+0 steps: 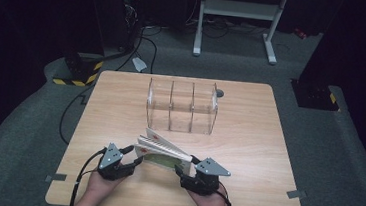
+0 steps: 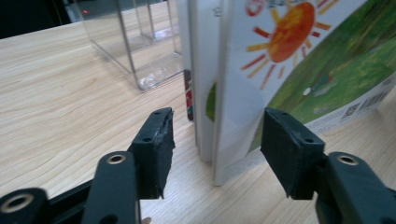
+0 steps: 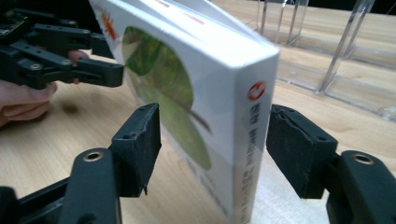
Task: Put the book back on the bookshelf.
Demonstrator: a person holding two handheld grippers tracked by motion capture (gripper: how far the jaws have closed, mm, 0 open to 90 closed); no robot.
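High view: books (image 1: 162,151) at lower centre are flanked by left hand-held gripper (image 1: 133,160) and right hand-held gripper (image 1: 181,171), both parted, pads clear of the covers.

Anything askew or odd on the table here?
Yes: the books sit tilted and fanned apart between the left gripper and right gripper, both jaws open around them, short of the clear organizer.

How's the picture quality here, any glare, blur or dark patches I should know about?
High view: the table is evenly lit, the room behind it nearly black, and the clear organizer is faint. Left gripper view: the books are sharp, with mild sheen on the cover. Right gripper view: the books' near corner is soft with pale glare; the left gripper behind is slightly blurred.
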